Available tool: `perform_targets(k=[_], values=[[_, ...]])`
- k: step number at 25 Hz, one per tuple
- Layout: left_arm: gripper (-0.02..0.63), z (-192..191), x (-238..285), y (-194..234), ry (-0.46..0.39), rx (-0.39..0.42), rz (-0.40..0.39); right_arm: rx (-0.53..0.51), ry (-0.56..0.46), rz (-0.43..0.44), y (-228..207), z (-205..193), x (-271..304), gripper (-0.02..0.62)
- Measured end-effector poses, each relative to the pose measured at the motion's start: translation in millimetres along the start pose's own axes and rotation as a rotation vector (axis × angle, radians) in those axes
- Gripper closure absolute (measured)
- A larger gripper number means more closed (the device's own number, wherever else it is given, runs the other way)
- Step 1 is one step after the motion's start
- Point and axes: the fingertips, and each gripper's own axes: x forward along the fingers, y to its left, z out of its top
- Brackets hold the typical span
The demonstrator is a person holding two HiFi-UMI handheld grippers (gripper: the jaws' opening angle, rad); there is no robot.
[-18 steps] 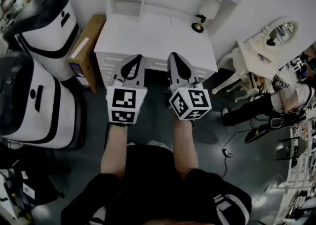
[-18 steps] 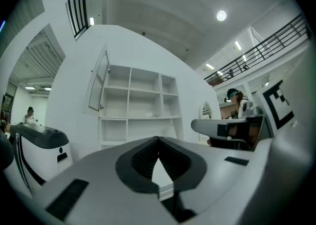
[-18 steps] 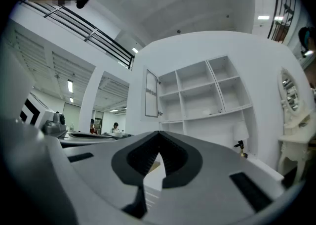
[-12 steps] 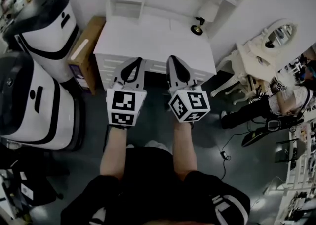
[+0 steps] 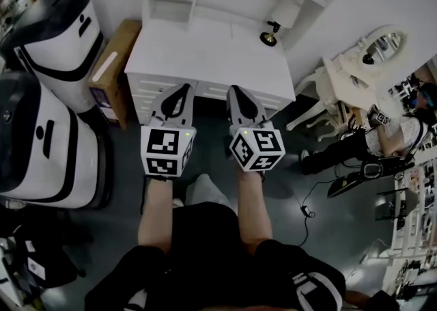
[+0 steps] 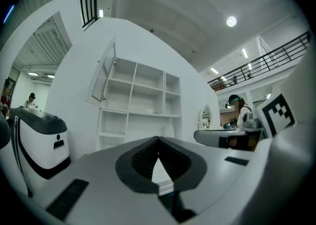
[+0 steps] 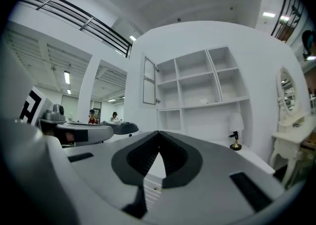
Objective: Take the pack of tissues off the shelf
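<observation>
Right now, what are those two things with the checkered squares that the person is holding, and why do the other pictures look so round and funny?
Those are two hand-held tongs, one in each of the person's hands: the left tongs and the right tongs. The cubes with the black-and-white squares are part of them.

The top picture comes from a camera on the person's head, looking down. The two round pictures come from little cameras that ride on the tongs and look along their jaws.

Both tongs are shut and hold nothing. In front of them stands a white desk with a small lamp on it, and white shelves rise above it. The tissues are too small for me to pick out for sure.
</observation>
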Motion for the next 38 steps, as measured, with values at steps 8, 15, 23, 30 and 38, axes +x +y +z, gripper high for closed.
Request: perform_targets(k=[8, 15, 23, 30, 38], values=[[0.597, -22, 31, 14, 0.051, -0.052, 0.006, 0.002, 0.05, 0.012, -14, -19, 29, 0.577], [0.597, -42, 57, 67, 0.081, -0.114, 0.108, -0.002, 0.085, 0.074, -15, -32, 73, 0.577], [0.597, -77, 107, 95, 0.161, -0.166, 0.137, 0.07, 0.153, 0.069, -57, -64, 128, 0.577], [0.597, -50, 185, 97, 0.135, -0.164, 0.102, 0.101, 0.136, 0.048, -113, -58, 170, 0.577], [0.597, -11, 278, 68, 0.098, -0.094, 0.007, 0.124, 0.033, -0.079, -221, -15, 192, 0.577]])
